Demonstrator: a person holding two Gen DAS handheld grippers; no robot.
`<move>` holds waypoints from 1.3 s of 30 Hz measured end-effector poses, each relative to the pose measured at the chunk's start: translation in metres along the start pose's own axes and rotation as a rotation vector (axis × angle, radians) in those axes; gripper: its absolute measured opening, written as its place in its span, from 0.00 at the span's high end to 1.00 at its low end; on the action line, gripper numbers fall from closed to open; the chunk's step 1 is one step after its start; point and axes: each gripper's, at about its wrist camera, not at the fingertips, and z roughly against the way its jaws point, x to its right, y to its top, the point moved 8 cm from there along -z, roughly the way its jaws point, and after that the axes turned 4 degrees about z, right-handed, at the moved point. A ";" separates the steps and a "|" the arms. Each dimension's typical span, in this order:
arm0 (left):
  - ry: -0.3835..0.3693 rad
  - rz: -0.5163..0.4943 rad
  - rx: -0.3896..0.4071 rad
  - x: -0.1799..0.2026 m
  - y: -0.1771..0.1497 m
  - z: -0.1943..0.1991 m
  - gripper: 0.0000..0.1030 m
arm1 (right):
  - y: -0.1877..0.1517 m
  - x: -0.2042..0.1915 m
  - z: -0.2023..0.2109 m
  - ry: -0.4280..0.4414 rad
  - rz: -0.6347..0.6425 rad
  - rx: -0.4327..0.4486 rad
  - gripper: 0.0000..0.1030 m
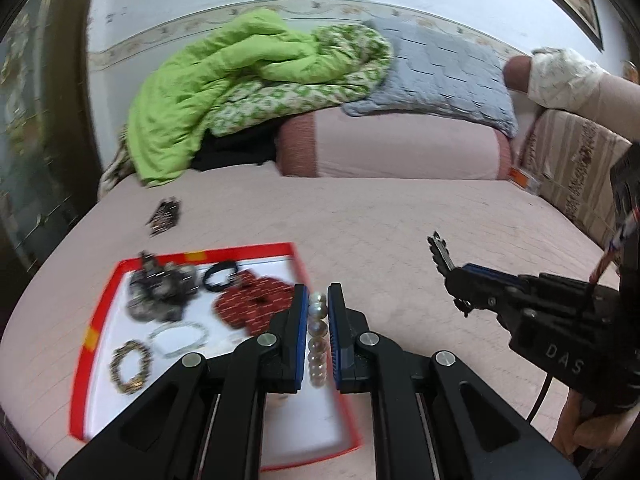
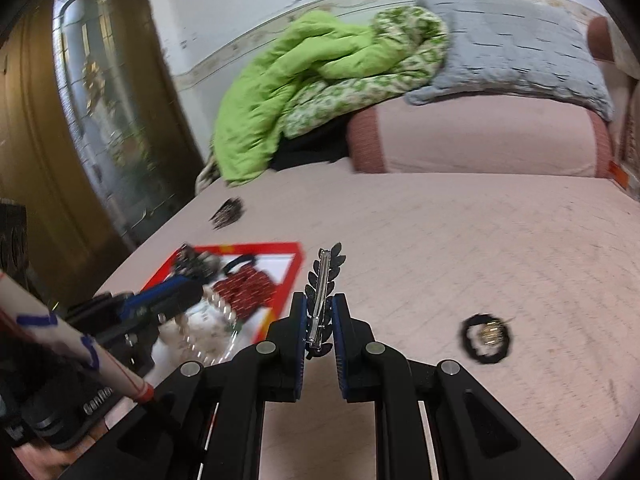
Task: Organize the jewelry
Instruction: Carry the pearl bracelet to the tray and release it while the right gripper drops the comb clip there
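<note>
My left gripper (image 1: 318, 304) is shut on a string of pearls (image 1: 317, 332) and holds it above the right edge of the red-rimmed white tray (image 1: 94, 332). The tray holds a red beaded piece (image 1: 250, 306), a dark cluster (image 1: 160, 286), a black ring-shaped band (image 1: 220, 276), a white bracelet (image 1: 178, 336) and a brown bracelet (image 1: 130, 366). My right gripper (image 2: 320, 300) is shut on a black leaf-shaped hair clip (image 2: 324, 280), held above the bed to the right of the tray (image 2: 294, 272). It shows in the left wrist view (image 1: 444, 258) too.
A black hair tie with a gold charm (image 2: 486, 338) lies on the pink bed sheet to the right. A small dark item (image 1: 164, 216) lies beyond the tray. A green quilt (image 1: 224, 92), grey pillow (image 1: 440, 76) and pink bolster (image 1: 392, 144) sit at the back.
</note>
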 end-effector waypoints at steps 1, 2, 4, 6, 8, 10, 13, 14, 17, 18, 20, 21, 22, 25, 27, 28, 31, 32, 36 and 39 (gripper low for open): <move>0.012 0.013 0.000 -0.010 -0.001 0.003 0.91 | -0.001 -0.009 -0.003 0.011 0.010 -0.002 0.87; 0.019 0.023 -0.001 -0.017 -0.002 0.006 0.91 | -0.002 -0.015 -0.004 0.016 0.016 -0.003 0.87; 0.039 0.044 -0.001 -0.034 -0.004 0.011 0.91 | -0.005 -0.030 -0.009 0.033 0.033 -0.012 0.87; 0.054 0.059 -0.003 -0.048 -0.005 0.013 0.91 | -0.007 -0.042 -0.013 0.045 0.049 -0.021 0.87; 0.067 0.074 -0.003 -0.060 -0.007 0.014 0.91 | -0.009 -0.052 -0.017 0.058 0.063 -0.031 0.87; 0.082 0.083 -0.008 -0.071 -0.010 0.016 0.91 | -0.011 -0.062 -0.022 0.074 0.076 -0.041 0.87; 0.100 0.104 -0.022 -0.089 -0.017 0.015 0.91 | -0.015 -0.076 -0.028 0.091 0.093 -0.062 0.87; 0.107 0.113 -0.028 -0.096 -0.020 0.014 0.91 | -0.018 -0.081 -0.030 0.103 0.096 -0.072 0.87; 0.129 0.140 -0.048 -0.114 -0.027 0.012 0.91 | -0.025 -0.095 -0.039 0.127 0.106 -0.101 0.87; 0.139 0.151 -0.057 -0.121 -0.031 0.010 0.91 | -0.027 -0.097 -0.041 0.136 0.106 -0.112 0.87; 0.150 0.176 -0.074 -0.132 -0.036 0.008 0.91 | -0.033 -0.102 -0.048 0.156 0.098 -0.144 0.87; 0.154 0.192 -0.089 -0.139 -0.040 0.006 0.91 | -0.037 -0.104 -0.052 0.165 0.091 -0.162 0.87; 0.158 0.206 -0.102 -0.143 -0.043 0.004 0.91 | -0.040 -0.105 -0.055 0.172 0.085 -0.176 0.87; 0.167 0.218 -0.123 -0.150 -0.049 0.000 0.91 | -0.046 -0.106 -0.061 0.171 0.081 -0.203 0.87; 0.176 0.221 -0.132 -0.155 -0.051 -0.002 0.91 | -0.048 -0.106 -0.064 0.166 0.075 -0.215 0.87; 0.179 0.230 -0.140 -0.158 -0.052 -0.002 0.91 | -0.050 -0.105 -0.066 0.169 0.069 -0.226 0.87; 0.194 0.254 -0.150 -0.168 -0.055 -0.003 0.91 | -0.057 -0.105 -0.073 0.172 0.061 -0.261 0.87; 0.201 0.268 -0.151 -0.174 -0.056 -0.002 0.91 | -0.058 -0.106 -0.074 0.172 0.062 -0.267 0.87; 0.230 0.282 -0.168 -0.185 -0.061 -0.002 0.91 | -0.063 -0.110 -0.077 0.170 0.081 -0.282 0.86; 0.241 0.293 -0.176 -0.189 -0.065 -0.001 0.91 | -0.067 -0.110 -0.080 0.167 0.078 -0.300 0.86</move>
